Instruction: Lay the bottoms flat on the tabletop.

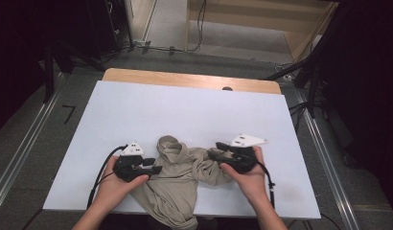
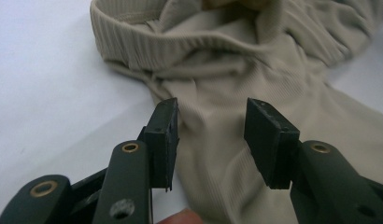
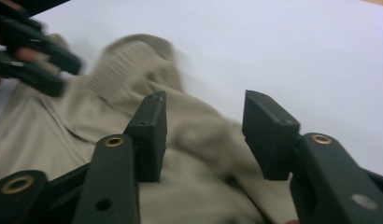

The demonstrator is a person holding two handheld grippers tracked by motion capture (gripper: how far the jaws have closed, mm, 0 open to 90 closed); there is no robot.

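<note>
Beige ribbed garment (image 1: 178, 179) lies crumpled on the white tabletop (image 1: 185, 110), at the near edge, with its lower part hanging over that edge. Its ribbed collar (image 1: 168, 143) is the landmark here: it sits at the far end of the heap, so the long axis runs roughly from the collar back toward the person.

Left claw (image 1: 154, 168) is just left of the garment, a bit nearer the person than the collar, tips pointing right into the cloth. In the left gripper view the left claw (image 2: 210, 135) has its jaws partly apart, fabric seen through the gap, pads not pressing on it (so nothing held).

Right claw (image 1: 214, 152) comes in from the right of the collar, over the bunched sleeve-like fold (image 1: 209, 170). In the right gripper view the right claw (image 3: 203, 133) is also partly open above the cloth, with no pinch visible.

Both claws are about equally close to the garment; the left looks slightly closer to the collar. My guess: the next grab goes inward from both sides, across the long axis.
</note>
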